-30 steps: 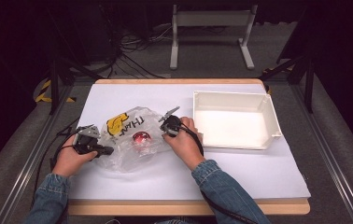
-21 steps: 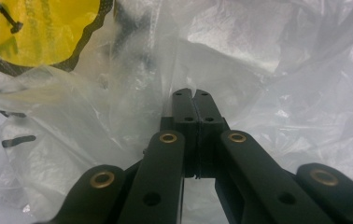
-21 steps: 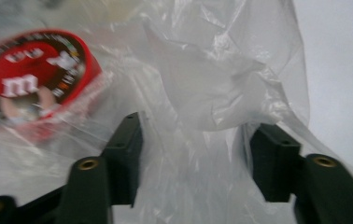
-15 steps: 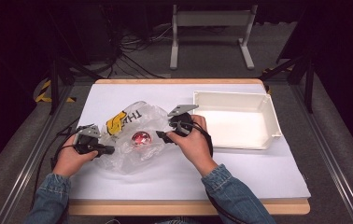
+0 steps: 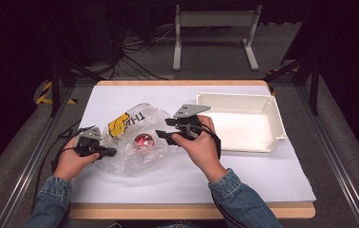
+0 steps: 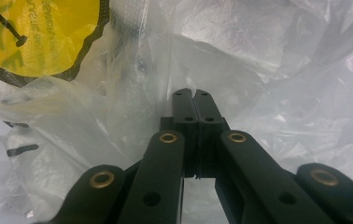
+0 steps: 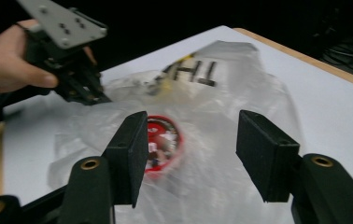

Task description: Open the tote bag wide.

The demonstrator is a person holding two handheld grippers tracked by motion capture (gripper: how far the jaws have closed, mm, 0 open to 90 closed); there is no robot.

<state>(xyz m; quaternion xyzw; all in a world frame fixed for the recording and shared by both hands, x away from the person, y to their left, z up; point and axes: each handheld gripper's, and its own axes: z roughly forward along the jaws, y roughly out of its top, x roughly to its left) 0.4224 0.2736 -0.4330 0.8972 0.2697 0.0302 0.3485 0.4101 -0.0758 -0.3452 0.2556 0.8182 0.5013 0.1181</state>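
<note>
A crumpled clear plastic bag point(image 5: 131, 124) with a yellow and black print lies on the white sheet, and a round red thing point(image 5: 144, 141) shows through it. My left gripper point(image 5: 111, 152) rests at the bag's left edge, its jaws pressed together on the film point(image 6: 258, 70). My right gripper point(image 5: 163, 128) hovers over the bag's right side, pointing left. Its jaws point(image 7: 191, 144) stand apart and have just been closing; nothing is between them. Below them lie the bag point(image 7: 221, 93) and the red thing point(image 7: 165, 140). The left gripper point(image 7: 97, 98) shows at the far edge.
A white rectangular tray point(image 5: 272, 137) stands on the right of the sheet, close behind my right hand. The wooden table edge point(image 5: 192, 211) runs along the front. Cables trail off the table's left side.
My right gripper has lifted off the bag and shifted slightly right, and its jaws have come apart. The left gripper and the bag stay where they were.
</note>
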